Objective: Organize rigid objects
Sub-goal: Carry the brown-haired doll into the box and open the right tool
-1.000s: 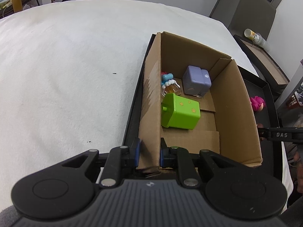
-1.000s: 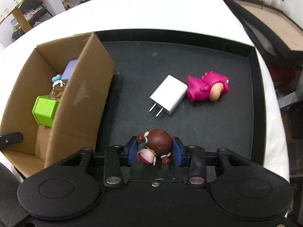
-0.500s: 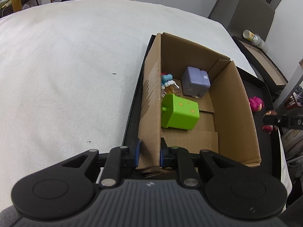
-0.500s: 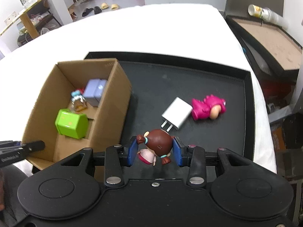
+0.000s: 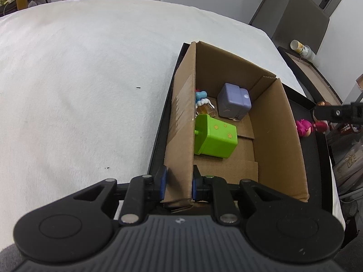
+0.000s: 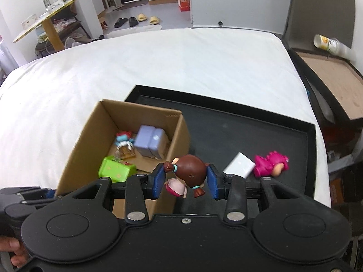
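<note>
Doll figurine (image 6: 186,176) sits clamped between the jaws of the right gripper (image 6: 185,182), which has risen from the black tray (image 6: 261,133) over the last second and now hangs above the right wall of the cardboard box (image 6: 90,131). Judgement: transfer is near its end; release over the box interior remains. The figurine lies on its side, its long axis running roughly along the fingers, head pointing forward and pink body toward the camera. Left gripper (image 5: 178,182) stays closed on the box's left wall at its near corner, steadying it. White charger (image 6: 238,165) and pink toy (image 6: 271,164) remain on the tray near its right edge.
</note>
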Tool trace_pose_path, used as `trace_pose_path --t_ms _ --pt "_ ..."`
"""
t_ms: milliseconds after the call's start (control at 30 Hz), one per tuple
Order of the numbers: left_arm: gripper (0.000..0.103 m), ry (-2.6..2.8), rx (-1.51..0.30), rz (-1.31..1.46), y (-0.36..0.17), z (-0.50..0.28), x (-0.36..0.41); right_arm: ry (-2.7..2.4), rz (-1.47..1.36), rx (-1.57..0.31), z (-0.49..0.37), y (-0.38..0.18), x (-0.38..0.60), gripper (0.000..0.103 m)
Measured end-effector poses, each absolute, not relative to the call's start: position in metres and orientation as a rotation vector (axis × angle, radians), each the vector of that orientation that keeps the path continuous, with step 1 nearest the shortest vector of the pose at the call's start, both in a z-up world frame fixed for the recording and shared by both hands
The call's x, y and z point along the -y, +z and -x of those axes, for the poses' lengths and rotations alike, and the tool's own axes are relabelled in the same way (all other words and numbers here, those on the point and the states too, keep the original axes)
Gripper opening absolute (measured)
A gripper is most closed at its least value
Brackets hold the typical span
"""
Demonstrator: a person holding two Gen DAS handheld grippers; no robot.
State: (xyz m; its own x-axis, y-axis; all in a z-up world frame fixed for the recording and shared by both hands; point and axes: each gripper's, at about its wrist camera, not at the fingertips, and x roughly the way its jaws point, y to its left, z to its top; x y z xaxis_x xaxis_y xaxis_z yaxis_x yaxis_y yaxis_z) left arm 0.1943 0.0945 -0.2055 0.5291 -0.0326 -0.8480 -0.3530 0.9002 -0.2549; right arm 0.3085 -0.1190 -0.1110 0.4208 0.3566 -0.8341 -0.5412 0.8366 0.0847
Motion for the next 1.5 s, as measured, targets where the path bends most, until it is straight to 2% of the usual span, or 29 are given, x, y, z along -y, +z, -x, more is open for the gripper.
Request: trace_pose_path --t_ms 400,1500 --pt "0.018 0.165 -0.949 0.472 -0.201 -0.185 -0.102 0.607 0.279 -0.991 -0.3 -0.114 0.074 0.039" --pt "0.018 0.148 -0.943 0.479 -0.202 -0.184 -0.104 0.577 0.607 -1.082 -0.304 -0.189 0.002 0.038"
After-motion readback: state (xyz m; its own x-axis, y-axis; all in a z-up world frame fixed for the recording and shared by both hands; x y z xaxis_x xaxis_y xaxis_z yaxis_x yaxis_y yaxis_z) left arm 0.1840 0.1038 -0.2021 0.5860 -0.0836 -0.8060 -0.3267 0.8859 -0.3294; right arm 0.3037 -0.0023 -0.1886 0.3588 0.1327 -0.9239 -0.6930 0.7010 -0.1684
